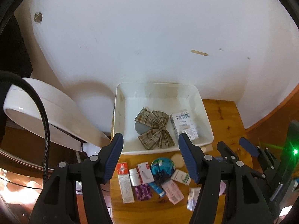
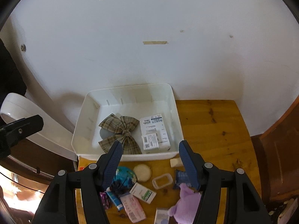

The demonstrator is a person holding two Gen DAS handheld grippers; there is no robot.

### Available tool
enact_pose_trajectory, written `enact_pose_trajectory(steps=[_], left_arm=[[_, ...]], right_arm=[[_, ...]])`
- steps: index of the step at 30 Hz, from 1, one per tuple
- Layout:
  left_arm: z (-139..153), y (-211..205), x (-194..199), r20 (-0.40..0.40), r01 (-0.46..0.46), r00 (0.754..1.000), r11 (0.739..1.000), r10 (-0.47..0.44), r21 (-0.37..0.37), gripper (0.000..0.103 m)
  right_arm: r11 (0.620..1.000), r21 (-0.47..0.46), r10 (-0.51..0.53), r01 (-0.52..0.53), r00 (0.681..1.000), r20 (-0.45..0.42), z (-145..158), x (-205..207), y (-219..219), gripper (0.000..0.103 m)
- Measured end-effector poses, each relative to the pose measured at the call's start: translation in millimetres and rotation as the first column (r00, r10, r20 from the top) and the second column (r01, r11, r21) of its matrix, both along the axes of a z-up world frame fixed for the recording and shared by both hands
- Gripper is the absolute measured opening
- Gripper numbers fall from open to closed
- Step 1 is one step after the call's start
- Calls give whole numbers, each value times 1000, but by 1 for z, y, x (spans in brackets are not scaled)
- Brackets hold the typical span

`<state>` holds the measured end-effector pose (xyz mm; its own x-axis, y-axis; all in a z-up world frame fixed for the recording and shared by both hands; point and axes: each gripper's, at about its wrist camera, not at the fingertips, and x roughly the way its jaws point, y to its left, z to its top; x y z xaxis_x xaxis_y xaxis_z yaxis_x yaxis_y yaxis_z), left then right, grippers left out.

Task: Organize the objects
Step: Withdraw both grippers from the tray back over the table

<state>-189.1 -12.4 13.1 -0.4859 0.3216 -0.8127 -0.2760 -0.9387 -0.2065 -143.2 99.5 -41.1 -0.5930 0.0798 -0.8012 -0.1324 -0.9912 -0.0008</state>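
Observation:
A white bin [image 1: 205, 115] [image 2: 80, 123] stands on the wooden table [image 2: 214, 130] against the wall. In it lie a plaid bow [image 1: 155, 127] [image 2: 121, 128] and a white box [image 1: 182, 121] [image 2: 153, 128] with a smaller box [image 2: 150, 141] on top. My left gripper [image 1: 150, 138] hangs open and empty over the bin's front edge. To its right, my right gripper [image 2: 150, 143] [image 1: 233, 144] is also open and empty. Below them lie a globe-print ball [image 1: 162, 167] [image 2: 124, 177], several small boxes, a blue tube [image 1: 157, 187], a white bottle [image 1: 135, 176] and a purple plush [image 2: 185, 205].
A white lamp head [image 1: 46, 112] and a black cable [image 1: 44, 130] sit left of the table. A round cream pad [image 2: 142, 172], a clear case [image 2: 162, 181] and a blue packet [image 2: 181, 179] lie near the bin's front. Bare wood shows to the bin's right.

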Motion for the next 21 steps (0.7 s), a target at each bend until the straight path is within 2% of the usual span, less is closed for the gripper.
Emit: enact_pose_trajectory(steps=[9, 21], left_arm=[[-4, -21, 41, 3, 80, 997, 996, -80, -28, 66], [-60, -44, 66, 113, 107, 989, 989, -96, -98, 66]], right_arm=[[999, 16, -32, 33, 999, -25, 13, 53, -14, 65], [997, 43, -60, 60, 998, 3, 0, 99, -35, 67]])
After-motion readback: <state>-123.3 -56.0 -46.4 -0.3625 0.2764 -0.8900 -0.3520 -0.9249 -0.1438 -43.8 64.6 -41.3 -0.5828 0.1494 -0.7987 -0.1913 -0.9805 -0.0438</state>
